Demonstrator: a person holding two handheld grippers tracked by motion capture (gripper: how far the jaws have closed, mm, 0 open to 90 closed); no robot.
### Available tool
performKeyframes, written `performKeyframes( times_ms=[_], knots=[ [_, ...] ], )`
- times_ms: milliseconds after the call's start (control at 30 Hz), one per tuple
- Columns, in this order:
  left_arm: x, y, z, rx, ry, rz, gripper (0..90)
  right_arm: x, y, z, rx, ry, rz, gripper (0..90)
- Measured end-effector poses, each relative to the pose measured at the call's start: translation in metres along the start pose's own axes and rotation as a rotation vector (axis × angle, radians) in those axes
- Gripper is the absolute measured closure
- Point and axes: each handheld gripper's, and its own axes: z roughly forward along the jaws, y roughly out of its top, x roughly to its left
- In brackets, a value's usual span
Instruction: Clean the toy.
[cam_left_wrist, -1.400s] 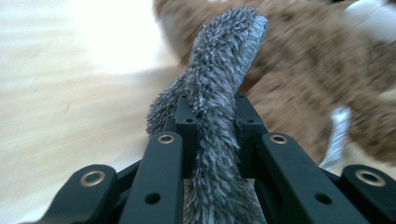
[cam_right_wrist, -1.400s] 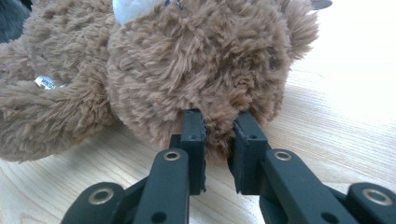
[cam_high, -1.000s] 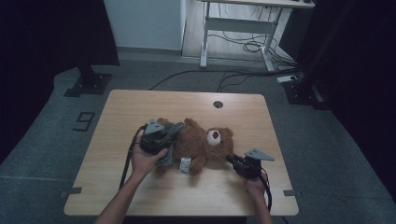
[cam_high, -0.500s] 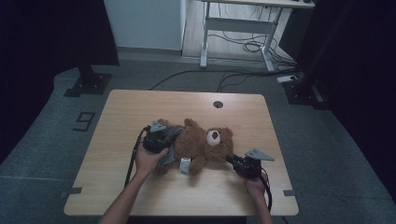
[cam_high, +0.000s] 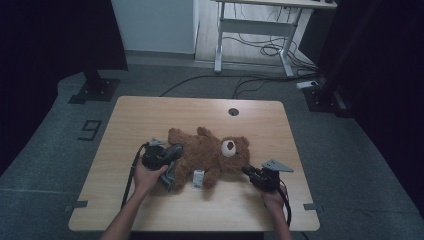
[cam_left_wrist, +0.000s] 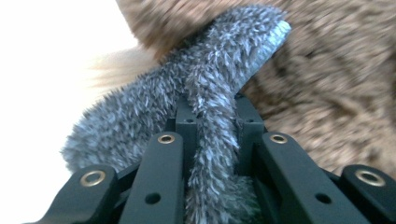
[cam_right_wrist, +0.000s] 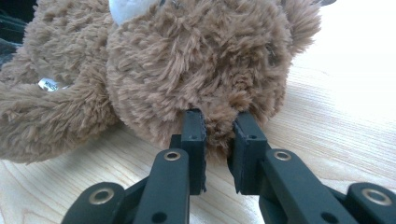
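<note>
A brown teddy bear lies on its back on the wooden table, head to the right, with a white tag by its side. My left gripper is at the bear's leg end, shut on a strip of grey furry fabric that hangs by the bear. In the left gripper view the grey fabric runs between the jaws of the left gripper, with brown fur behind. My right gripper is shut on fur at the bear's head; the right gripper pinches a brown tuft.
A round cable hole sits near the table's far edge. Bare wood lies to the left, in front and behind the bear. On the floor beyond are a desk frame, cables and a stand base.
My left gripper has sunk toward the table with the grey fabric still in it. The right gripper and the bear's head have stayed where they were.
</note>
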Motion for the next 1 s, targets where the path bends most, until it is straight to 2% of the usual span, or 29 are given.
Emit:
performKeyframes(
  times_ms=[33,67,100,133,167,200,233,267,300,333,400,467,500,600,633,667,700,733,767,800,867,967,1000],
  knots=[
    [0.000,0.000,0.000,0.000,0.000,0.000,76.3,0.000,0.000,0.000,0.000,0.000,0.000,77.2],
    [-0.003,0.003,-0.009,-0.030,-0.008,0.011,76.4,0.000,0.000,0.000,0.003,-0.001,-0.001,77.2],
    [-0.003,0.003,-0.009,-0.030,-0.008,0.011,76.4,0.000,0.000,0.000,0.004,-0.002,-0.001,77.2],
    [-0.012,0.009,-0.020,-0.069,-0.017,0.040,76.4,-0.001,0.000,0.000,0.004,-0.003,-0.001,77.2],
    [-0.012,0.009,-0.020,-0.069,-0.017,0.040,76.4,-0.001,0.000,0.000,0.004,-0.003,-0.001,77.2],
    [-0.025,0.019,-0.031,-0.110,-0.033,0.076,76.4,-0.001,0.000,0.000,0.002,-0.005,0.001,77.1],
    [-0.025,0.019,-0.031,-0.110,-0.033,0.076,76.4,-0.001,0.000,0.000,0.002,-0.005,0.001,77.1],
    [-0.042,0.029,-0.039,-0.143,-0.054,0.115,76.3,-0.001,0.000,0.000,0.004,-0.005,0.000,77.1],
    [-0.051,0.034,-0.041,-0.157,-0.066,0.134,76.3,-0.001,0.000,0.000,0.004,-0.006,0.000,77.2],
    [-0.051,0.034,-0.041,-0.157,-0.066,0.134,76.3,-0.001,0.000,0.000,0.004,-0.006,0.000,77.2],
    [-0.070,0.044,-0.041,-0.172,-0.097,0.171,76.3,0.000,0.000,0.000,0.005,-0.006,-0.001,77.2],
    [-0.089,0.054,-0.036,-0.174,-0.131,0.197,76.3,0.000,0.000,0.000,0.005,-0.005,0.000,77.1],
    [-0.107,0.063,-0.025,-0.168,-0.146,0.231,76.2,0.000,-0.001,0.000,0.004,-0.007,0.002,77.2],
    [-0.130,0.074,0.000,-0.139,-0.151,0.265,76.1,0.000,-0.001,0.000,0.002,-0.004,0.005,77.1],
    [-0.130,0.074,0.000,-0.139,-0.151,0.265,76.1,0.000,-0.001,0.000,0.002,-0.004,0.005,77.1],
    [-0.140,0.078,0.021,-0.108,-0.149,0.261,76.0,0.000,-0.002,0.000,-0.001,-0.006,0.005,77.2],
    [-0.140,0.078,0.021,-0.108,-0.149,0.261,75.9,0.000,-0.002,0.000,-0.001,-0.004,0.007,77.2],
    [-0.144,0.077,0.041,-0.072,-0.132,0.265,75.9,-0.001,-0.002,0.000,-0.001,-0.003,0.007,77.1],
    [-0.144,0.077,0.041,-0.072,-0.132,0.265,75.8,-0.001,-0.002,0.000,-0.001,-0.003,0.007,77.1],
    [-0.140,0.072,0.054,-0.070,-0.116,0.248,76.1,-0.001,-0.002,0.000,0.002,-0.007,0.007,77.1],
    [-0.132,0.071,0.054,-0.077,-0.153,0.194,76.3,-0.002,-0.002,0.000,0.000,-0.006,0.013,77.1],
    [-0.126,0.071,0.049,-0.080,-0.146,0.187,76.5,-0.002,-0.002,0.000,-0.001,-0.001,0.010,77.3],
    [-0.121,0.072,0.040,-0.086,-0.125,0.192,76.5,-0.002,-0.001,0.000,0.001,0.000,0.004,77.3]
  ],
)
